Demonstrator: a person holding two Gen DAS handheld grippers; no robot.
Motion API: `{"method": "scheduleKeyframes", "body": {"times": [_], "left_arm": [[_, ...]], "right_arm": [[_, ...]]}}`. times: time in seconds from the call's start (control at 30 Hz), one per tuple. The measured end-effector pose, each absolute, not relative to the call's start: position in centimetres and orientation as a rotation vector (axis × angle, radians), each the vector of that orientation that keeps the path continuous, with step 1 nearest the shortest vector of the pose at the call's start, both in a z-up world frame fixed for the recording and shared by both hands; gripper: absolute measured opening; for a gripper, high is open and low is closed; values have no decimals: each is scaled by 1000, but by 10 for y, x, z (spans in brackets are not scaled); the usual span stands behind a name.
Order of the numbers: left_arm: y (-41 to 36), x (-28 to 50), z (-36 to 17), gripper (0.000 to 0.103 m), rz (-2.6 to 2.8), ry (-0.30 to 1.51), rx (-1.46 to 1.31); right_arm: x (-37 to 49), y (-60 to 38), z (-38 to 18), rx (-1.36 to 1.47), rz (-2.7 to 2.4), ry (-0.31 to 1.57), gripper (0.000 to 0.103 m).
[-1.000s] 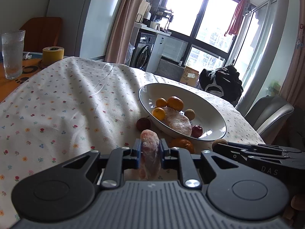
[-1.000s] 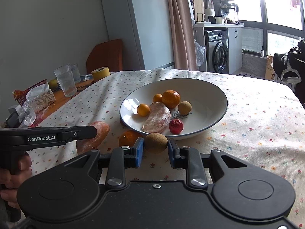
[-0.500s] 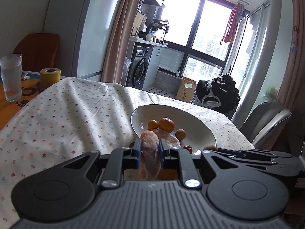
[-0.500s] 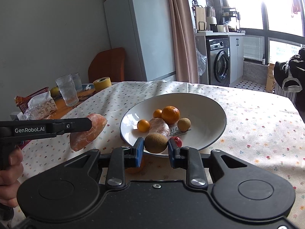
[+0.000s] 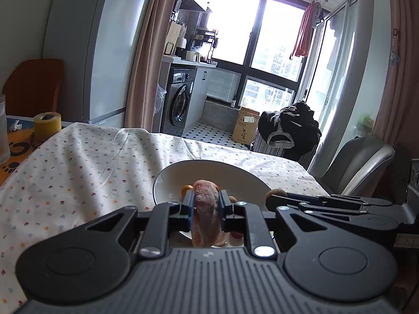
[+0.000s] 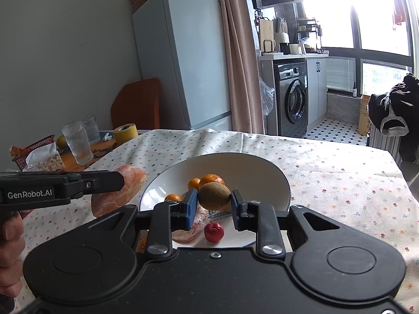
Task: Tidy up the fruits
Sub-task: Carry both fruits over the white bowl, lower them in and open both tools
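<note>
Left gripper [image 5: 205, 212] jaws are clamping a pink fruit segment [image 5: 205, 217], long axis upright; right gripper [image 6: 213, 205] jaws are squeezing a kiwi [image 6: 214, 195] lying crosswise.

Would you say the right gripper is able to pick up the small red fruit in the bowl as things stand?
Probably not yet: the right gripper is shut on a kiwi, so its jaws are occupied, though the red fruit lies uncovered in the bowl just below.

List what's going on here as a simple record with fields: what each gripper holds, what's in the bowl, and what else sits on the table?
left gripper: shut on pink peeled fruit piece
right gripper: shut on kiwi, above the bowl
bowl: white, holds small oranges, a red fruit and a second pink piece
tablecloth: floral
far end: drinking glasses, yellow tape roll
</note>
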State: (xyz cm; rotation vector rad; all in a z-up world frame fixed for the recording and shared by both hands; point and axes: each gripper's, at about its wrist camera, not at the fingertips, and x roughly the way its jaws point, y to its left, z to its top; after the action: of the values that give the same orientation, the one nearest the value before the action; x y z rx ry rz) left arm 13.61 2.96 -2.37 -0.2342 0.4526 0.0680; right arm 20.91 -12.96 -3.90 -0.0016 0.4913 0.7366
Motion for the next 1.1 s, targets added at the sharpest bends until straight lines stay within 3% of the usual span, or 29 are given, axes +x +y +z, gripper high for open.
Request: {"method": "scheduleKeyframes", "body": {"times": [0.37, 0.5, 1.1], "left_arm": [[16, 175, -21, 17, 50, 485, -188], [8, 188, -21, 17, 26, 497, -173], [-6, 238, -29, 17, 22, 525, -155]], "right_arm": [[233, -141, -59, 70, 711, 532, 26], [242, -151, -63, 145, 699, 559, 40], [249, -163, -68, 158, 662, 583, 40]]}}
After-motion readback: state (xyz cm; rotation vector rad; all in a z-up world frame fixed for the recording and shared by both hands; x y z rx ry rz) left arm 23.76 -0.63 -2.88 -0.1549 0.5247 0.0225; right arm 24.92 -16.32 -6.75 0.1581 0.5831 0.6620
